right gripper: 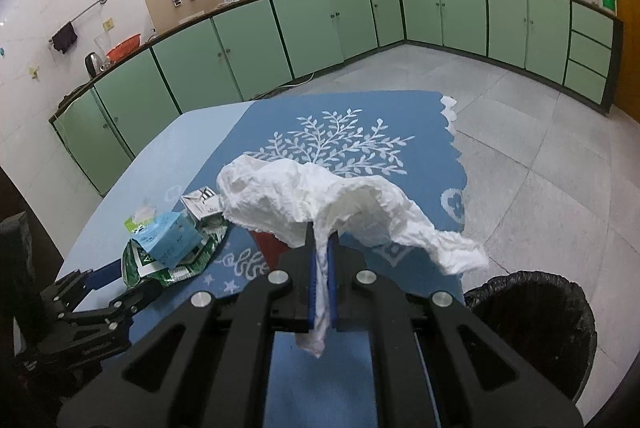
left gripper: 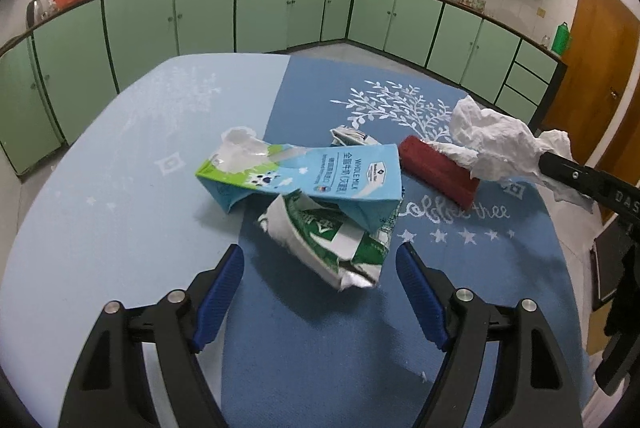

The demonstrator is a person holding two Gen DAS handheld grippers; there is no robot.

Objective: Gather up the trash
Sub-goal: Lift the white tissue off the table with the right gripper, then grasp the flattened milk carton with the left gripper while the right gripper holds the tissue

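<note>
My right tool (right gripper: 322,260) is clamped on the tissue (right gripper: 320,204); bin (right gripper: 532,312) sits low right of it. Left tool (left gripper: 320,268) gapes empty, carton (left gripper: 320,244) just ahead.

Blue milk carton (left gripper: 316,172), lying on its side: "WHOLE MILK" in white caps, w/ Chinese characters in a row beside it & a small logo box too small to read; tablecloth (left gripper: 456,216): white cursive script, partly covered, ends in "thee"; right gripper body (left gripper: 624,196), at frame edge: white letters "DAS", cut off; green-and-white crumpled carton (left gripper: 332,240): large white characters, too creased to read.
</note>
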